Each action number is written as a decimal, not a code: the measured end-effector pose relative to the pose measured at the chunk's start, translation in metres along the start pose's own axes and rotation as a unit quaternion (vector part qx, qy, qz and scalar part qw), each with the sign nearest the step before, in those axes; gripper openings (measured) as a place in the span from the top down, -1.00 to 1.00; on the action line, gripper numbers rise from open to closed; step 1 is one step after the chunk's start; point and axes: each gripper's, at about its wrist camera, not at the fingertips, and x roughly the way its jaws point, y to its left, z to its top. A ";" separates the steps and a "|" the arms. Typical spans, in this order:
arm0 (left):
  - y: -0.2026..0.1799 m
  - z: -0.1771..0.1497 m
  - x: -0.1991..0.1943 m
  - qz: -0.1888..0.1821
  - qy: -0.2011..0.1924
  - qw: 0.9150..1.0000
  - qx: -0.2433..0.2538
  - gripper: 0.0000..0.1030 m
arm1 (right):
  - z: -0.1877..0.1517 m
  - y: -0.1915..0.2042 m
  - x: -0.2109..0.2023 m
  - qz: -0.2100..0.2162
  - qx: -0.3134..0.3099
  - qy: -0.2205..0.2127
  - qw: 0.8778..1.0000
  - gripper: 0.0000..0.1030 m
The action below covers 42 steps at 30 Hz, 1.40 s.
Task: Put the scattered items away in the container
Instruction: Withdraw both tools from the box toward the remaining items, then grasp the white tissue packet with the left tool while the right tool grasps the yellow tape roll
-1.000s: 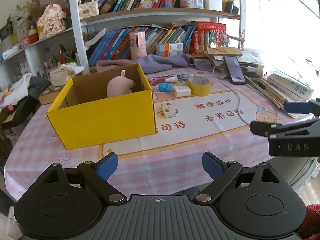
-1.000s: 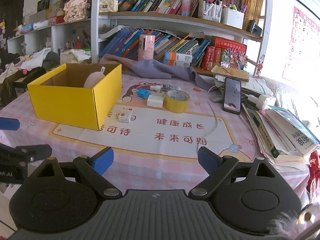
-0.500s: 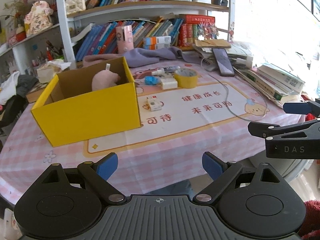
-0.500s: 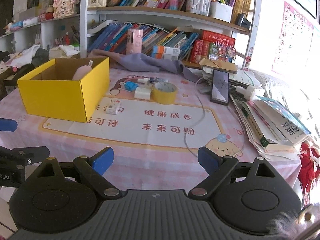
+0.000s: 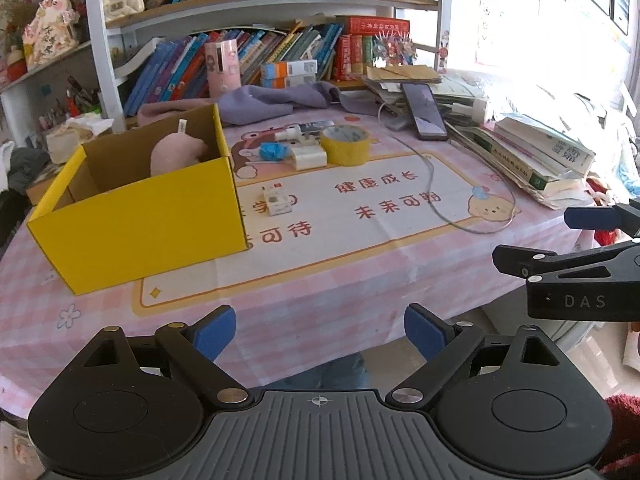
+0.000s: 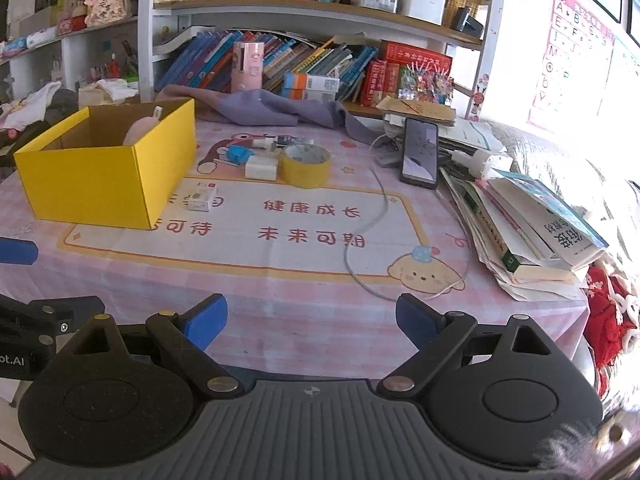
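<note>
A yellow cardboard box [image 5: 148,224] [image 6: 100,184] stands on the left of the table with a pink soft item [image 5: 176,152] inside. Beside it lie a small white box [image 5: 276,202] [image 6: 202,198], a yellow tape roll [image 5: 346,144] [image 6: 306,164], a white block [image 5: 308,156] [image 6: 261,169], a blue item [image 5: 272,151] [image 6: 238,155] and a small tube [image 5: 304,130]. My left gripper [image 5: 320,328] and my right gripper [image 6: 310,318] are open and empty, held at the table's front edge, apart from everything.
A phone [image 6: 419,152] and a grey cable [image 6: 372,240] lie right of centre. Stacked books [image 6: 532,224] crowd the right edge. A purple cloth [image 6: 260,108] and a full bookshelf [image 6: 312,8] stand behind the table.
Both grippers have drawn back from the table, so the box and items look farther away. Nothing on the table has moved.
</note>
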 end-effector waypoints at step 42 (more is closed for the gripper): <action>-0.024 0.080 0.103 -0.005 0.001 1.000 0.015 -0.57 | 0.062 -0.052 0.102 0.030 -0.019 0.020 0.999 -0.65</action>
